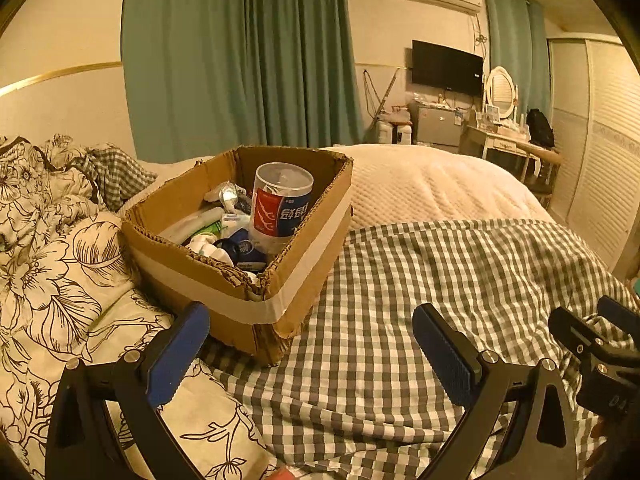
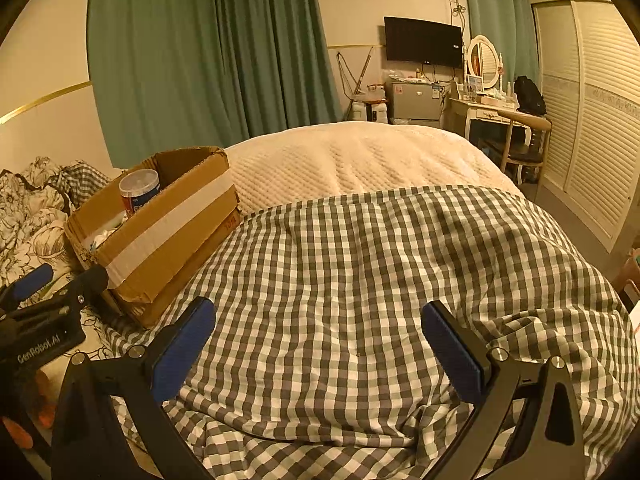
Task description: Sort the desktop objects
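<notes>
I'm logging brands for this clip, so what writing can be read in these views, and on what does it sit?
"GenRobot.AI": white letters on the black body of the left claw, seen from the right wrist.
Plastic bottle in the cardboard box: large white characters on a red and blue label, too distorted to read.
Red print on the box's side: too blurred.

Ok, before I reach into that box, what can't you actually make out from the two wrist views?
- Cardboard box floor, left view: hidden under the bottle and wrappers.
- Box contents, right view: near wall hides all but the bottle top.
- Small items beside the bottle, left view: too jumbled to identify.
- Right gripper, left view: cut off by the edge.
</notes>
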A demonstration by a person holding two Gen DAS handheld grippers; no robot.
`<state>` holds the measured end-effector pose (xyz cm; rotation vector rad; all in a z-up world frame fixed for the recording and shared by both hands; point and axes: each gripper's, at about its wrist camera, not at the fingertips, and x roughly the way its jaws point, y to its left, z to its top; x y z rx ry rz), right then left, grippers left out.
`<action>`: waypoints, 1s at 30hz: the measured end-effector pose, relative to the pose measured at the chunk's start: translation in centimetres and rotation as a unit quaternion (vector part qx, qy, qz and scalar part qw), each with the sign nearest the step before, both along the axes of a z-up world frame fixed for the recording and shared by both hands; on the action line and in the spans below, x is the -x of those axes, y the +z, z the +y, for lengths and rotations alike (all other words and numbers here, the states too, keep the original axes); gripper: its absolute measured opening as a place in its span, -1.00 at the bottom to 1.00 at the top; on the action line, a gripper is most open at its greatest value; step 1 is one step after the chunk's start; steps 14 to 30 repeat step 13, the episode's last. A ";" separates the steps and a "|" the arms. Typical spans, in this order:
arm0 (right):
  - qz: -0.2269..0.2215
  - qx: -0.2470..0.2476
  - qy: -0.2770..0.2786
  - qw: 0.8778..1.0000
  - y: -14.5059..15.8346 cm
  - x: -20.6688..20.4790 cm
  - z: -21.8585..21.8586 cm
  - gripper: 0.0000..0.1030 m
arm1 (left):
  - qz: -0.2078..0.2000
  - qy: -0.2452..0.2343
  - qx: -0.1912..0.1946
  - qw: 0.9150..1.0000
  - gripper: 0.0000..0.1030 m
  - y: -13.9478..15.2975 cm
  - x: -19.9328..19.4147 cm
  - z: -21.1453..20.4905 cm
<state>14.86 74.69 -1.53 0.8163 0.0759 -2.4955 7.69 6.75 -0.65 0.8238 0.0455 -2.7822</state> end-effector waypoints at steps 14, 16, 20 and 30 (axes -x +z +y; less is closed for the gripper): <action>-0.005 -0.015 0.005 1.000 -0.8 -0.1 -0.8 0.99 | 0.004 -0.018 -0.021 1.000 1.00 0.1 -0.6 0.3; -0.005 -0.015 0.005 1.000 -0.8 -0.1 -0.8 0.99 | 0.004 -0.018 -0.021 1.000 1.00 0.1 -0.6 0.3; -0.005 -0.015 0.005 1.000 -0.8 -0.1 -0.8 0.99 | 0.004 -0.018 -0.021 1.000 1.00 0.1 -0.6 0.3; -0.005 -0.015 0.005 1.000 -0.8 -0.1 -0.8 0.99 | 0.004 -0.018 -0.021 1.000 1.00 0.1 -0.6 0.3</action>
